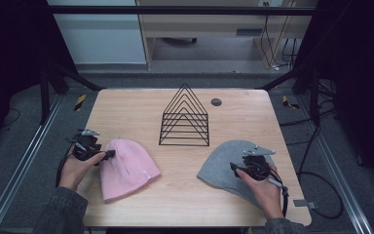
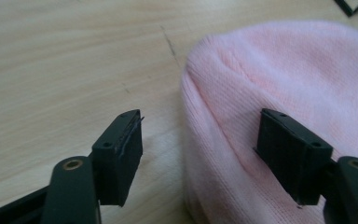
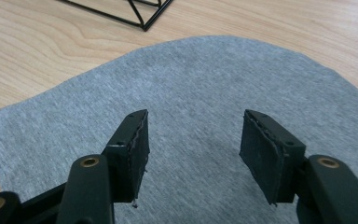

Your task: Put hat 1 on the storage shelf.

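A pink knit beanie (image 1: pixel 126 170) lies flat on the left half of the wooden table (image 1: pixel 126 109). My left gripper (image 1: pixel 108 154) sits at its left edge, held low. In the left gripper view the left gripper (image 2: pixel 198 149) stands open astride the rounded edge of the pink beanie (image 2: pixel 284 70), one pad over bare wood and the other over the knit. A grey beanie (image 1: pixel 219 165) lies flat on the right. My right gripper (image 1: pixel 233 168) hovers over it, and in the right gripper view the right gripper (image 3: pixel 193 149) is open with only the grey beanie (image 3: pixel 205 79) below its jaws.
A black wire rack (image 1: pixel 185 119) shaped like stacked triangles stands at the table's middle back; its corner (image 3: pixel 135 11) shows beyond the grey beanie. A round dark grommet (image 1: pixel 216 102) sits behind it. Cables trail off the table's right edge.
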### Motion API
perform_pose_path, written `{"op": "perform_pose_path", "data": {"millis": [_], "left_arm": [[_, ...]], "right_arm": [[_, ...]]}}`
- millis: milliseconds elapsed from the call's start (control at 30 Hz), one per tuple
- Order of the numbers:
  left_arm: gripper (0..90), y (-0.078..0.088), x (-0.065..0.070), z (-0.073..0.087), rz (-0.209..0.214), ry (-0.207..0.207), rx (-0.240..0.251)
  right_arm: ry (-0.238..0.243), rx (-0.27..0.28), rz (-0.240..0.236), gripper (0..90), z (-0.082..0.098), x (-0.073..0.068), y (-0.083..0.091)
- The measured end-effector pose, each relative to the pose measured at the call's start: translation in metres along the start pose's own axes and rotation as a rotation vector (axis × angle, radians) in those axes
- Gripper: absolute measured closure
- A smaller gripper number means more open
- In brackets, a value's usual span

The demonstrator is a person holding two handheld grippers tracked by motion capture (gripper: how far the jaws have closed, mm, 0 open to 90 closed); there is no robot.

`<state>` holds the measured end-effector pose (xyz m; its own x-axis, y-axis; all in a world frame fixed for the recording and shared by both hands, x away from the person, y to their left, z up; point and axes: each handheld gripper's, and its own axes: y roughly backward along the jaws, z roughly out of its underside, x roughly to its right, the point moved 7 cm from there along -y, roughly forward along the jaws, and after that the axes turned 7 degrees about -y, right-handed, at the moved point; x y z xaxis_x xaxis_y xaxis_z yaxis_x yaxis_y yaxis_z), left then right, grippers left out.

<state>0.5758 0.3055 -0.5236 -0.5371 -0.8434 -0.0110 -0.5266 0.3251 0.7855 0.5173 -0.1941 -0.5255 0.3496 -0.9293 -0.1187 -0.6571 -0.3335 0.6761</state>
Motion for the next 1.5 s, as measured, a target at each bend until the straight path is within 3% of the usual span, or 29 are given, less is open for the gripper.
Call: {"op": "perform_pose_path", "data": {"millis": [100, 133, 267, 300, 400, 500, 533, 667, 700, 733, 800, 933, 967, 1000, 1100, 1133, 1233, 1300, 1333, 1500], "left_arm": [[34.9, -0.007, 0.002, 0.002, 0.010, -0.010, -0.016], [43.9, -0.008, 0.005, 0.001, 0.030, -0.018, -0.014], [64.7, -0.009, 0.010, 0.002, 0.050, -0.042, -0.031], [64.7, -0.009, 0.010, 0.002, 0.051, -0.039, -0.035], [75.7, -0.007, 0.013, 0.002, 0.035, -0.046, -0.044], [77.3, -0.005, 0.015, -0.001, 0.016, -0.060, -0.033], [77.9, 0.001, 0.018, -0.004, -0.008, -0.094, -0.021], [78.1, 0.012, 0.027, -0.010, -0.041, -0.138, 0.002], [78.3, 0.022, 0.035, -0.015, -0.051, -0.176, 0.022], [78.5, 0.022, 0.035, -0.015, -0.051, -0.176, 0.022], [78.8, 0.037, 0.045, -0.024, -0.056, -0.226, 0.050], [79.2, 0.053, 0.055, -0.037, -0.060, -0.273, 0.083], [79.2, 0.062, 0.063, -0.045, -0.063, -0.312, 0.098], [79.2, 0.062, 0.063, -0.045, -0.063, -0.312, 0.098], [79.3, 0.076, 0.075, -0.058, -0.056, -0.369, 0.113], [79.3, 0.081, 0.079, -0.063, -0.061, -0.388, 0.118], [79.4, 0.101, 0.093, -0.081, -0.056, -0.446, 0.138], [79.4, 0.106, 0.096, -0.085, -0.056, -0.462, 0.145], [79.4, 0.115, 0.102, -0.094, -0.053, -0.487, 0.154], [79.5, 0.130, 0.114, -0.117, -0.023, -0.538, 0.189]], "right_arm": [[0.006, -0.005, -0.004, 41.8, 0.000, -0.002, -0.001], [0.007, -0.008, -0.003, 41.9, 0.000, -0.003, -0.002], [0.005, -0.003, -0.004, 41.9, 0.000, -0.003, -0.002], [0.003, -0.004, -0.006, 42.0, 0.000, -0.003, -0.002], [0.006, 0.009, -0.008, 42.6, -0.002, -0.003, -0.001], [0.006, 0.019, -0.009, 42.8, -0.003, -0.005, 0.000], [0.012, 0.027, -0.010, 43.1, -0.004, -0.005, 0.001], [0.023, 0.032, -0.010, 43.2, -0.005, -0.007, 0.002], [0.041, 0.036, -0.005, 43.4, -0.005, -0.009, 0.003], [0.041, 0.036, -0.005, 43.4, -0.005, -0.009, 0.003], [0.052, 0.058, -0.005, 43.5, -0.009, -0.012, 0.009], [0.090, 0.091, -0.018, 43.3, -0.017, -0.020, 0.016], [0.123, 0.107, -0.032, 43.3, -0.026, -0.029, 0.021], [0.123, 0.107, -0.032, 43.3, -0.026, -0.029, 0.021], [0.184, 0.101, -0.068, 42.1, -0.036, -0.048, 0.027], [0.231, 0.086, -0.104, 39.5, -0.042, -0.063, 0.029], [0.289, 0.076, -0.144, 38.0, -0.051, -0.085, 0.034], [0.299, 0.077, -0.155, 38.0, -0.053, -0.092, 0.035], [0.320, 0.075, -0.176, 37.9, -0.057, -0.104, 0.036], [0.371, 0.063, -0.207, 37.6, -0.064, -0.129, 0.027]]}}
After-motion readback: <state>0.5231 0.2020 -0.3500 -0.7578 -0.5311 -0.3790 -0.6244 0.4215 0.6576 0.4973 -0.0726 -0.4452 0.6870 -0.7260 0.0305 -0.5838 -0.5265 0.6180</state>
